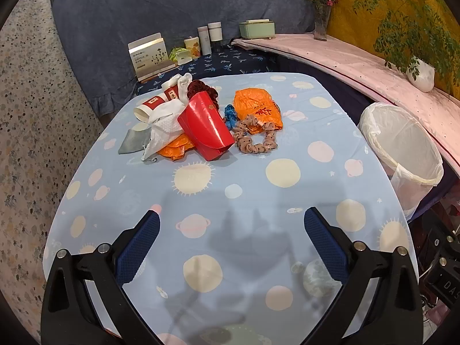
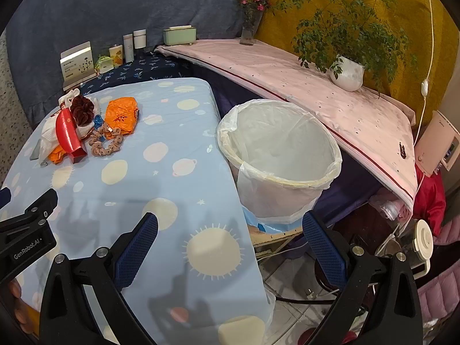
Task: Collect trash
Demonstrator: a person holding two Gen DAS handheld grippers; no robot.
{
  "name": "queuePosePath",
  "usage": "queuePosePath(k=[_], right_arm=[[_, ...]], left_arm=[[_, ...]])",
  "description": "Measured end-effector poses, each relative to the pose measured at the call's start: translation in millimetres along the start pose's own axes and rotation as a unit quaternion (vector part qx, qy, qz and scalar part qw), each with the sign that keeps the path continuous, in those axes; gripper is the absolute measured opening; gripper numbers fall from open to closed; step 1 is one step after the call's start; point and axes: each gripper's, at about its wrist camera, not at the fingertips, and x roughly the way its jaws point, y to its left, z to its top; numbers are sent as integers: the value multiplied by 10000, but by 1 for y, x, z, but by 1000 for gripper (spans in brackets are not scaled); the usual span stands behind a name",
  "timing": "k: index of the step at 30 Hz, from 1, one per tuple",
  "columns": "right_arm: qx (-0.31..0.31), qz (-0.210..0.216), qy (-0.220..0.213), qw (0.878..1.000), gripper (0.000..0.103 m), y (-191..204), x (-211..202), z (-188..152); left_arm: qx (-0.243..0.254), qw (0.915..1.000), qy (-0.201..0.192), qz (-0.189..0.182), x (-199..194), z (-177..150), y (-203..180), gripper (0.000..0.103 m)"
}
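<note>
A heap of trash lies at the far end of the table [image 1: 244, 215]: a red carton [image 1: 205, 128], an orange plastic bag [image 1: 256, 106], paper cups [image 1: 152, 105], white tissue [image 1: 165, 126], a beige scrunchie [image 1: 254, 141] and a dark red scrunchie [image 1: 201, 89]. The heap also shows in the right wrist view, with the red carton [image 2: 69, 133] and the orange bag [image 2: 120, 113]. A white-lined bin [image 1: 402, 143] stands off the table's right edge, close in the right wrist view [image 2: 279, 155]. My left gripper [image 1: 231, 240] is open and empty above the near table. My right gripper [image 2: 230, 241] is open and empty over the table's right edge.
Boxes and jars [image 1: 178, 49] stand on a dark blue cloth behind the table. A pink shelf [image 2: 316, 86] at the right carries a potted plant [image 2: 348, 74] and a flower vase [image 2: 250, 31]. Clutter sits on the floor below the shelf [image 2: 402, 230].
</note>
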Motion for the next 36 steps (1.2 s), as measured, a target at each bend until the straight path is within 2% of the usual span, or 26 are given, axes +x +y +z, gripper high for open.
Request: queuePosePath(k=[36], right_arm=[[-49,-65,-9,10000,96,3,-2,1]], left_arm=[[-46,9999,16,-108,-2,-4,-3,96]])
